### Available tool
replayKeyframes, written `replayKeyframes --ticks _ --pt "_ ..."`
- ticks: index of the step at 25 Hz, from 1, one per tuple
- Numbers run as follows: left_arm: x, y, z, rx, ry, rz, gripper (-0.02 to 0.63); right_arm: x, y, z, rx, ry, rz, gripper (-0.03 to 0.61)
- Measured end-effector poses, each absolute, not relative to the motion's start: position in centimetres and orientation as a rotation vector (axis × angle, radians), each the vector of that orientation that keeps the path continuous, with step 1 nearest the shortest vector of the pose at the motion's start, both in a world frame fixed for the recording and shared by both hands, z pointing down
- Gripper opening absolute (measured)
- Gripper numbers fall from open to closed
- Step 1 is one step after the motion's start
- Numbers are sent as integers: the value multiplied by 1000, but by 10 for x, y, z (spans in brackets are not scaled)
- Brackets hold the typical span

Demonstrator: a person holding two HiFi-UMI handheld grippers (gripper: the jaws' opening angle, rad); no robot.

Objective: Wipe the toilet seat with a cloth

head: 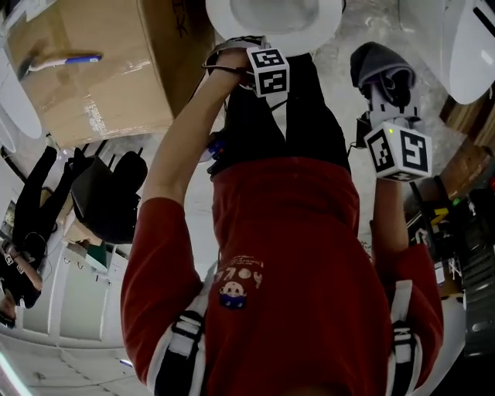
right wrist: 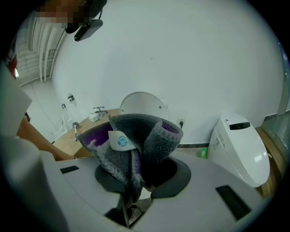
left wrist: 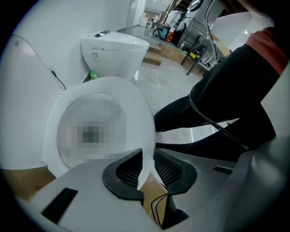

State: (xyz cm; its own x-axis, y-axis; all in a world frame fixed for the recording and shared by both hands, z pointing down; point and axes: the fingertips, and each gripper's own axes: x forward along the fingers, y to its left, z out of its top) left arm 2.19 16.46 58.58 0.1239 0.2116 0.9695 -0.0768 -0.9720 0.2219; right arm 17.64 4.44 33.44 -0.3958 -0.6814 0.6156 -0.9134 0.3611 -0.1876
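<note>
The person's red short-sleeved shirt (head: 294, 278) and black trousers (head: 309, 116) fill the near part of the head view; both bare arms reach forward from it. The right gripper (right wrist: 144, 170) is clamped on a grey knitted cloth (right wrist: 131, 140) with a purple inner face and a small white label; the bunched cloth stands up out of the closed jaws and hides the pads. In the head view this cloth (head: 380, 66) hangs over the pale floor, to the right of the bowl and apart from it, beyond the gripper's marker cube (head: 398, 152).

The left gripper (left wrist: 147, 154) points steeply down with its jaws a little apart; the front rim of the white oval toilet seat (left wrist: 142, 113) shows in the narrow gap between the black ribbed pads (left wrist: 127, 170); whether they touch the rim cannot be told; nothing else is between them. A thin black cable (left wrist: 213, 122) runs across the trousers beside it.

The seat (head: 274, 19) lies down on the bowl at the top of the head view, straight ahead of the person; its white lid (right wrist: 141, 102) stands raised against the white wall. Left of the toilet sits a brown cardboard box (head: 93, 69) with a blue-handled brush (head: 66, 60) on top. Further right stands a second white toilet (right wrist: 240, 145), with a small green bottle (right wrist: 202, 153) on the floor between the two.
</note>
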Motion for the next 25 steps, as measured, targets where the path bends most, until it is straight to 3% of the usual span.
replayKeyframes --ticks 14,25 --pt "18 169 708 2226 30 1931 40 158 68 448 1322 -2169 778 81" --pt "17 161 713 2234 -12 1827 15 142 67 480 1286 -2158 831 81"
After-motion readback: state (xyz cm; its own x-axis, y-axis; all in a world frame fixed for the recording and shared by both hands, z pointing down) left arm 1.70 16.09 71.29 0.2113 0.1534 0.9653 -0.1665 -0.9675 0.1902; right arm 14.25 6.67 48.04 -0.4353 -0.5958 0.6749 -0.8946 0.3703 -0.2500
